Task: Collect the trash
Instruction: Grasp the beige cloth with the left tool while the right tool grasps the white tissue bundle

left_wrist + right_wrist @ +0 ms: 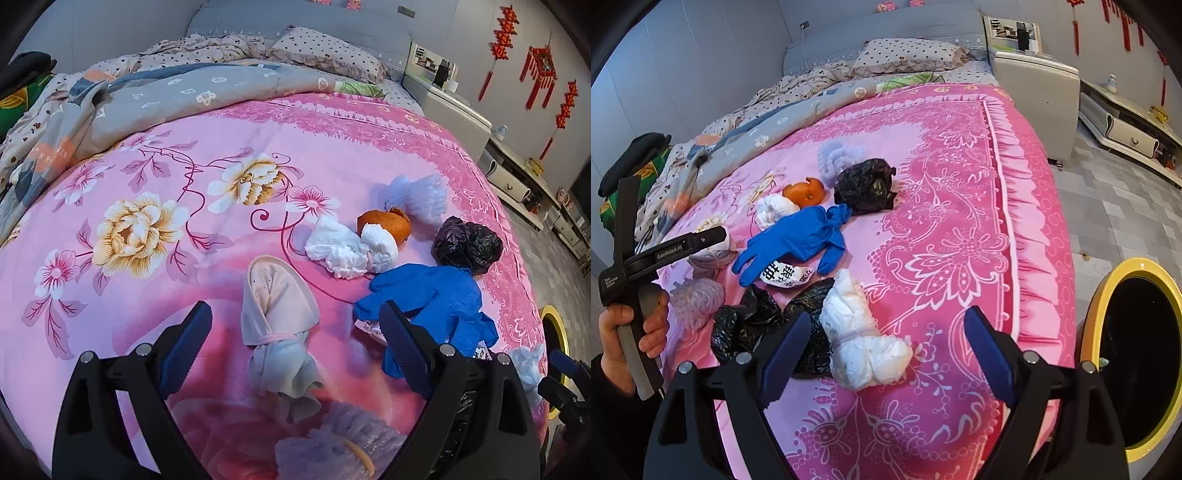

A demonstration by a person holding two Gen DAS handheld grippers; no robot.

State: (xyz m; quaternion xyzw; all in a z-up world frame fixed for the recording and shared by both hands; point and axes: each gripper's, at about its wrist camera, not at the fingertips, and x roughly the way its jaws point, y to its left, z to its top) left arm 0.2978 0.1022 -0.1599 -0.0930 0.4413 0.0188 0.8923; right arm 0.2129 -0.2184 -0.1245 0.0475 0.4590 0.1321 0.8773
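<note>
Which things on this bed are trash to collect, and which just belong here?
Trash: blue glove, orange peel, white knotted bag, black bags, printed wrapper; yellow-rimmed bin receives it.
Leave: pink blanket, dotted pillow, grey quilt.

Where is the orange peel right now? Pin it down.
The orange peel lies on the pink bedspread, left of centre in the right wrist view, between a knotted white bag and a crumpled black bag, just beyond the blue glove.
</note>
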